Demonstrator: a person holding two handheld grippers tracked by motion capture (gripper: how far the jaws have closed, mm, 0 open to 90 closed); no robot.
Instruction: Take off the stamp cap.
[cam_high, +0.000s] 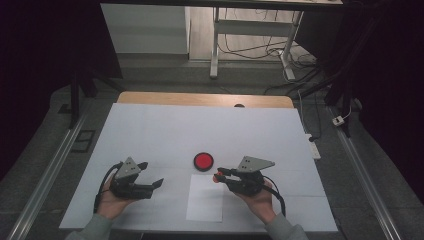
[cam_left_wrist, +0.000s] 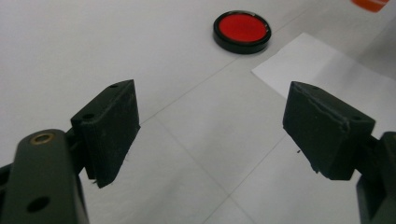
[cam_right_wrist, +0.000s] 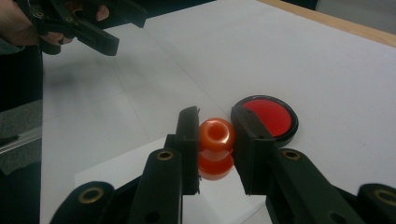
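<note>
White table (cam_high: 150, 130); right gripper (cam_right_wrist: 215, 140) jaws clenched on glossy orange spool-shaped piece (cam_right_wrist: 215, 135); left gripper (cam_left_wrist: 210, 135) jaws released.

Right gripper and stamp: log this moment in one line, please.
right gripper: shut on orange stamp | left gripper: open, nothing held | ink pad: open, beside paper | stamp over paper's edge

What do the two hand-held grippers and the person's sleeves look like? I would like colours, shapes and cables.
Both are black, each topped by a grey three-cornered plate with small dark holes. The left hand-held gripper has thick, blocky black jaw pads and a black cable looping beside the wrist. The right hand-held gripper has brass-coloured rivets on its jaw arms and a black cable too. The sleeves are grey-green.
</note>
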